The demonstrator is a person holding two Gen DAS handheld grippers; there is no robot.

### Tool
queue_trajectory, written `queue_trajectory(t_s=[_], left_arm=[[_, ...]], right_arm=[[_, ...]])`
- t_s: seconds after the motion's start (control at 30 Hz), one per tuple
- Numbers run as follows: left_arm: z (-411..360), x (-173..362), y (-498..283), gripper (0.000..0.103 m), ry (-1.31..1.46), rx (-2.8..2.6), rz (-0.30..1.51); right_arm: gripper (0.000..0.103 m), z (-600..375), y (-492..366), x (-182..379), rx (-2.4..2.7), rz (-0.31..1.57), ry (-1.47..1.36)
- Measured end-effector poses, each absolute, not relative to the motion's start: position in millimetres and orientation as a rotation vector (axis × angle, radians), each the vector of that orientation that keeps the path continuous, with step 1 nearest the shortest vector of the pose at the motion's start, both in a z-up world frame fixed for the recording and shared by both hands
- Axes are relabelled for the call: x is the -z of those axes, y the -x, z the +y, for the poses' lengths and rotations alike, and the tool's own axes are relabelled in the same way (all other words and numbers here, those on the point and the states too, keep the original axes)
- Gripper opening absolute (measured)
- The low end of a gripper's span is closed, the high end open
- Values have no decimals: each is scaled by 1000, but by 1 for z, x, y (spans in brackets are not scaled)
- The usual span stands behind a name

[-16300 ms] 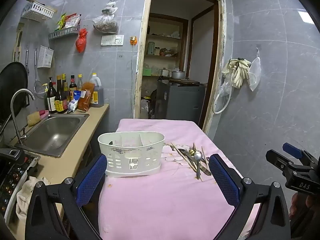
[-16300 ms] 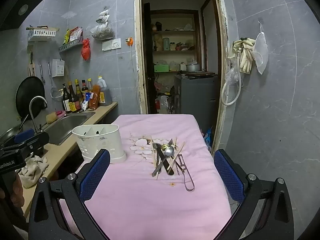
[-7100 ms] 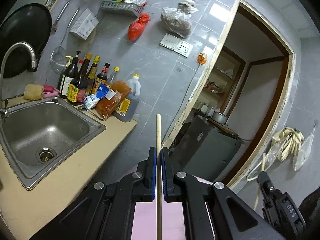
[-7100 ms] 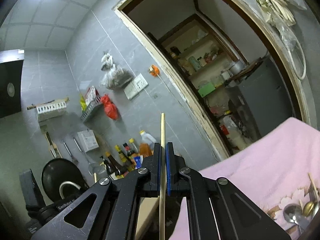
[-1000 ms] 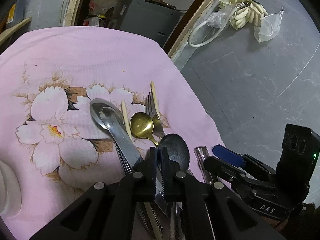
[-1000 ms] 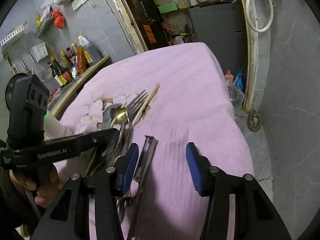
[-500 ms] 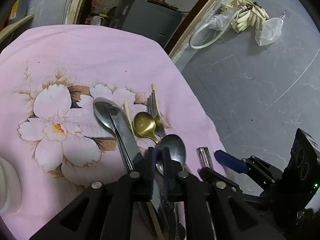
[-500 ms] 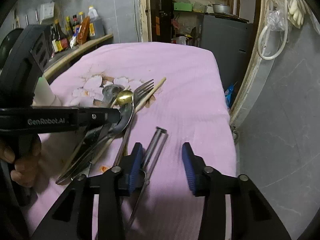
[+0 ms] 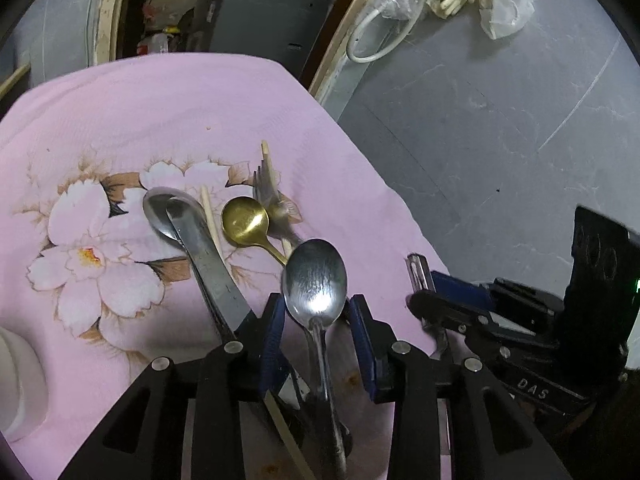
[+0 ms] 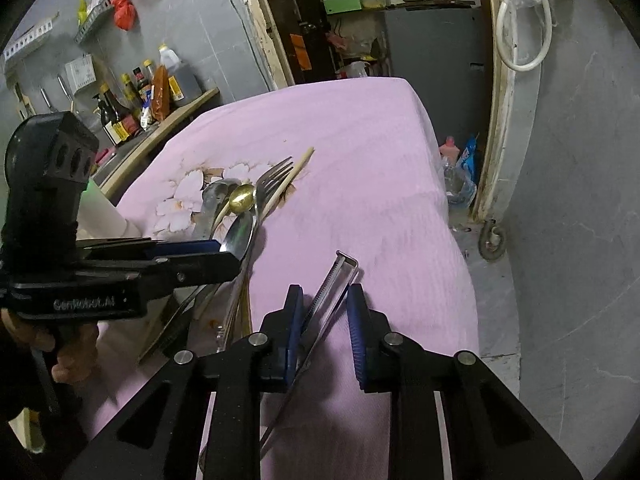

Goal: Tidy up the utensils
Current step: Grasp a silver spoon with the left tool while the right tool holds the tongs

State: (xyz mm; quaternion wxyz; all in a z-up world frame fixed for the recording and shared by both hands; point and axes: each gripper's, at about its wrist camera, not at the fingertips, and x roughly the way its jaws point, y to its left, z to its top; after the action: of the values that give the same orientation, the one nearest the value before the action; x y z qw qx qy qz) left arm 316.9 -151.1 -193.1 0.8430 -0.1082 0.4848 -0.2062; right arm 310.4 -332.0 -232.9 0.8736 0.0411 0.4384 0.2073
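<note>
I see the pink flowered tablecloth (image 9: pixel 168 120) carrying the utensil pile. My left gripper (image 9: pixel 318 340) stands parted — the steel spoon (image 9: pixel 316 284) lies between its blue pads, which do not grip it. My right gripper (image 10: pixel 322 320) is likewise parted, straddling the metal tongs (image 10: pixel 332 280). Just beyond lie the table knife (image 9: pixel 208 264), fork (image 10: pixel 270 182), gold spoon (image 9: pixel 245 222) and a chopstick (image 10: pixel 294 174).

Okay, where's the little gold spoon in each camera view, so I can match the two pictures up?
Left wrist view: the gold spoon lies centre-left, bowl up, just beyond the big silver spoon between the left gripper fingers.
Right wrist view: the gold spoon sits left of centre, beside the fork.
Shared landmark: the white flower print on the pink cloth, just beside the pile.
</note>
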Motion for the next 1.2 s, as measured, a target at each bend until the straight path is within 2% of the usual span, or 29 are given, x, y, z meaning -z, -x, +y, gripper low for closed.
queue_trajectory(t_s=[0.57, 0.6, 0.63, 0.67, 1.2], left_arm=[[-161, 189, -321, 28, 183, 393, 1012], [-163, 189, -320, 27, 183, 389, 1011], [-162, 189, -319, 16, 186, 382, 1006], [-160, 188, -318, 12, 192, 369, 1005], [-156, 183, -305, 5, 219, 318, 999]], right_arm=[[20, -327, -312, 235, -416, 924, -89], [20, -327, -312, 235, -414, 926, -93], [20, -327, -313, 235, -411, 929, -96], [20, -327, -313, 235, -409, 930, -97], [23, -317, -326, 237, -378, 1002, -89]])
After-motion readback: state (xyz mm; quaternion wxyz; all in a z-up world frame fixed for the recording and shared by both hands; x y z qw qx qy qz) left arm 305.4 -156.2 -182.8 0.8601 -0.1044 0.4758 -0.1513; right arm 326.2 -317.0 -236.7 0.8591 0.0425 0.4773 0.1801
